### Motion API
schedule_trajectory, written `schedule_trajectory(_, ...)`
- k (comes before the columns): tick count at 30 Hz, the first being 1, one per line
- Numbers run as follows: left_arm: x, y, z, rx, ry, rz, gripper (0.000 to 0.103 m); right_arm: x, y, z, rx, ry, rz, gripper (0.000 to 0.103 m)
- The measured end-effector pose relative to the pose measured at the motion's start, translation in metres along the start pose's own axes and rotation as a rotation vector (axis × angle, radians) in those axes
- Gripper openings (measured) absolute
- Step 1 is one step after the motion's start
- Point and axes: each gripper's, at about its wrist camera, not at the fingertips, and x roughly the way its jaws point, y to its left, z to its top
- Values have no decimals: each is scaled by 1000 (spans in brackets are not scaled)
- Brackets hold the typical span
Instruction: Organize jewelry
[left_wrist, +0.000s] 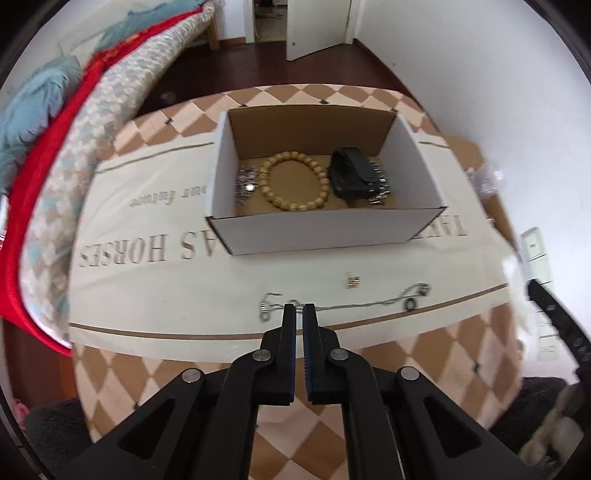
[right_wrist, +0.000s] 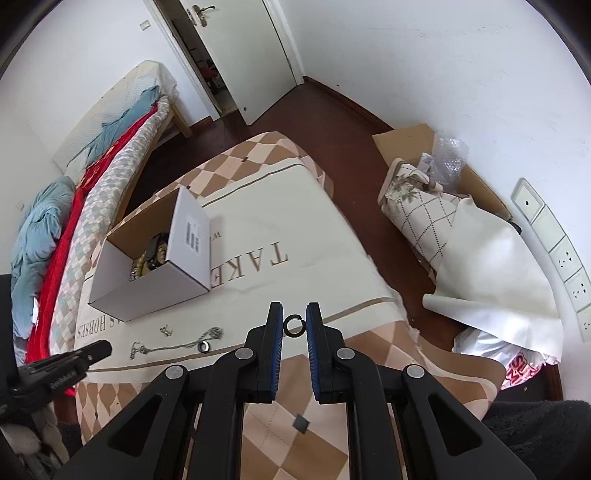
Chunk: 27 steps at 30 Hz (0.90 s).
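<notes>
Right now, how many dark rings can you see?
2: a gripped ring between the right fingers, a loose ring on the cloth beside the chain. The box may hide more.

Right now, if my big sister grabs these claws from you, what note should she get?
Left claw: shut, looks empty, tips by the chain.
Right claw: pinching a ring.
Box: beads, black case and silver bits are in.
On the cloth: chain, second ring, small clip.
Left to do: drop the held ring in the box, then the rest.
</notes>
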Motion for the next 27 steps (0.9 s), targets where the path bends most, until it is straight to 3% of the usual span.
schedule_trajectory(1, -1, 2, 1, -12, -1, -25, 7, 1, 2, 0, 0, 2, 3, 13)
schedule_trajectory(2, 2, -1, 1, -19, 6, -69, 16, 2, 3, -1, 0, 5, 6, 13)
schedule_trajectory(3, 7, -8, 1, -17, 20, -109, 43, 3, 4, -1, -1, 8, 5, 13)
schedule_trajectory(4, 13, -17, -1, -15, 24, -125, 58, 3, 5, -2, -1, 9, 3, 13)
schedule_trajectory(5, 16, -27, -1, -13, 17, -133, 65, 3, 5, -3, -2, 9, -3, 13)
schedule_trajectory(14, 63, -107, -11, 195, 25, -1, 64, 2, -15, 1, 30, 2, -51, 13)
schedule_trajectory(16, 72, -115, -13, 215, 36, 25, 48, 3, -18, 2, 38, 1, -55, 13)
schedule_trajectory(17, 73, -117, -12, 224, 25, 37, 37, 3, -19, 2, 40, 0, -55, 13)
schedule_trajectory(18, 73, -117, -11, 228, 14, 40, 17, 3, -20, 3, 41, 0, -55, 13)
schedule_trajectory(19, 74, -118, -10, 235, 18, 41, 10, 4, -21, 3, 42, 0, -55, 13)
schedule_trajectory(24, 57, -105, -6, 218, -9, 37, 10, 1, -20, 6, 52, -11, -39, 13)
schedule_trajectory(27, 29, -78, -3, 172, -45, 29, 10, -5, -18, 8, 55, -22, -24, 13)
